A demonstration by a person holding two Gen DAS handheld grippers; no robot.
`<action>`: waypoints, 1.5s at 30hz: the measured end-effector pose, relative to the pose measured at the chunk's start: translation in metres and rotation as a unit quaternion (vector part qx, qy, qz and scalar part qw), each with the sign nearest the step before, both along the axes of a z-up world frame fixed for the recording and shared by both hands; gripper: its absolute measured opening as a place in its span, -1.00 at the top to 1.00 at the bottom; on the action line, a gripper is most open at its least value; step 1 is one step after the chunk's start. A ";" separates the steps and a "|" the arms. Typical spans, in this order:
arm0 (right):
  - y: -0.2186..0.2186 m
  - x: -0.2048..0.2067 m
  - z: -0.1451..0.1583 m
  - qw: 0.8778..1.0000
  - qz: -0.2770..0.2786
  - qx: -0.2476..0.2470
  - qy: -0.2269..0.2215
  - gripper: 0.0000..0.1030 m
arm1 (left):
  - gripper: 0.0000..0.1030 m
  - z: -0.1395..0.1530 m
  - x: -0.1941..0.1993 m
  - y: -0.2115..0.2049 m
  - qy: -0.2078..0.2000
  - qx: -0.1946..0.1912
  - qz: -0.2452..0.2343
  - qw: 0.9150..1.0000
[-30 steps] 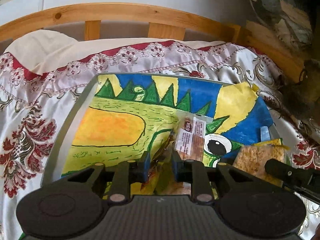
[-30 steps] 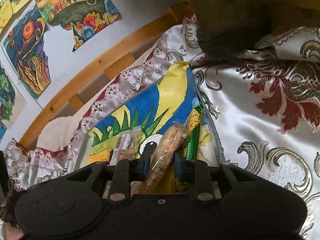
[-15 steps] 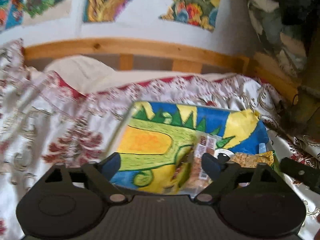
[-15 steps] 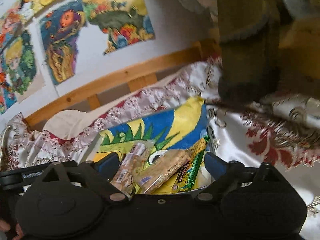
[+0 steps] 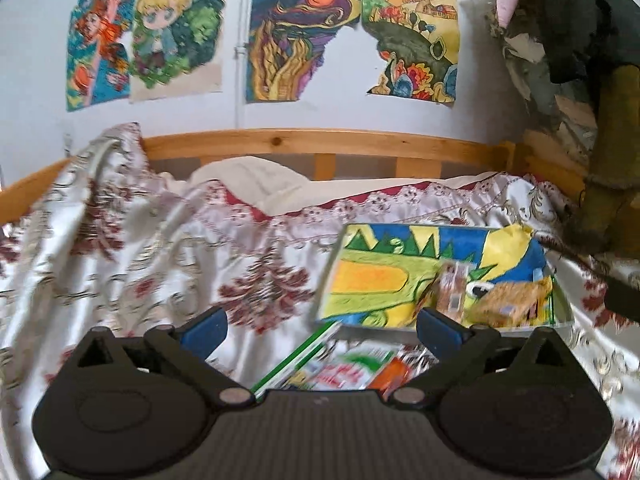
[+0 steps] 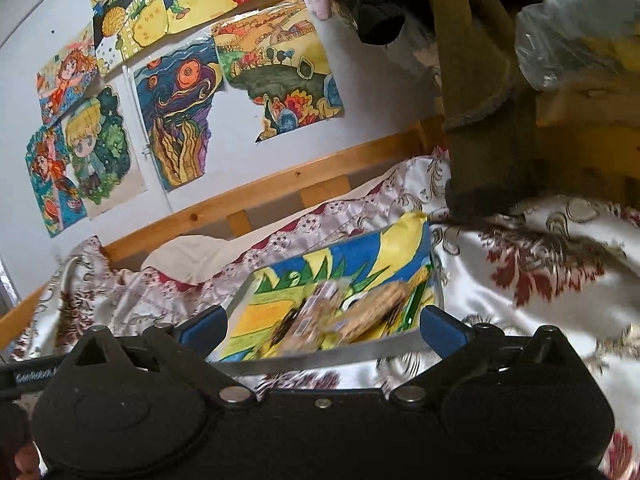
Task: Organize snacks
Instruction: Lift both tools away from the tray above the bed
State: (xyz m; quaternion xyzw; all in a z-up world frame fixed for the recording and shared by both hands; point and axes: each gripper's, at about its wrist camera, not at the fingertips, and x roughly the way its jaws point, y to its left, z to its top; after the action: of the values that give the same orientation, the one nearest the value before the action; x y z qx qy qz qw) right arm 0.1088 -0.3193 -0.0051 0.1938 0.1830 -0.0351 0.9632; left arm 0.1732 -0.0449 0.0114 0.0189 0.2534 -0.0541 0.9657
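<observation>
A tray lined with a bright dinosaur drawing (image 5: 372,280) lies on the bed, also in the right wrist view (image 6: 328,272). On its right part lie a clear-wrapped brown bar (image 5: 450,292), a grain bar (image 5: 508,300) and a green-edged bar (image 6: 416,300). More snack packets (image 5: 348,368) lie on the bedspread just in front of the tray, below my left gripper (image 5: 320,326), which is open and empty. My right gripper (image 6: 324,326) is open and empty, held back from the tray's near edge.
The bed has a white and red patterned satin spread (image 5: 160,264) with a pillow (image 5: 248,184) and a wooden rail (image 5: 320,144) behind. Drawings hang on the wall (image 5: 304,32). Dark and olive clothing (image 6: 480,100) hangs at the right.
Both grippers opened, let go of the bars they held on the tray, and pulled back and up. The bars now lie on the tray.
</observation>
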 end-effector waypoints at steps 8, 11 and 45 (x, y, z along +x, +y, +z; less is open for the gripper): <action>0.027 -0.050 0.009 0.999 0.010 -0.029 -0.020 -0.99 | -0.99 -0.002 -0.061 0.027 0.000 0.007 0.050 0.999; 0.034 -0.067 0.012 0.999 0.014 -0.037 -0.024 -0.99 | -0.99 -0.004 -0.079 0.031 0.004 0.022 0.067 0.997; 0.111 -0.119 -0.011 0.979 0.050 -0.181 0.081 -0.99 | -0.99 -0.032 -0.141 0.062 0.110 0.010 0.079 0.991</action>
State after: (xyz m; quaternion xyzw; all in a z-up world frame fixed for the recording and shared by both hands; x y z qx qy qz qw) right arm -0.0104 -0.2081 -0.0165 0.0031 0.2601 -0.0351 0.9649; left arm 0.0318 0.0168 -0.0209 0.0027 0.3591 0.0237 0.9330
